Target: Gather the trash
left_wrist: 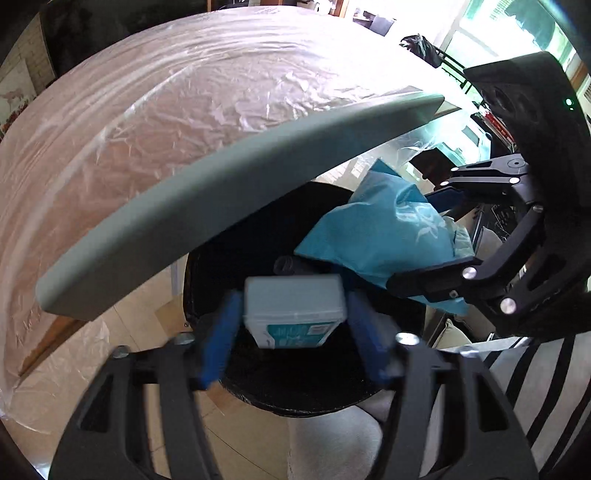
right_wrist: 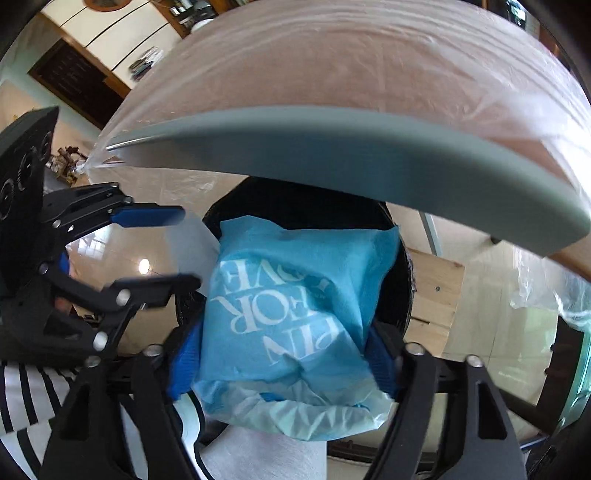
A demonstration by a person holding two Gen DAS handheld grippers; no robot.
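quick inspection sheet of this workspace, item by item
surface: table under clear plastic sheet, grey edge overhanging the bin
job's things: white box and blue wrapper over the black-lined bin
clutter: nothing seen
grippers: left claw open, box between its pads with a gap each side; right claw astride the wrapper, grip unclear
cables: nothing seen
surroundings: tiled floor, window, shelves, striped sleeve

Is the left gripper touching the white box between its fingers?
Cannot tell. In the left wrist view the white box sits between the left gripper's blurred fingers; no plain gap or contact.
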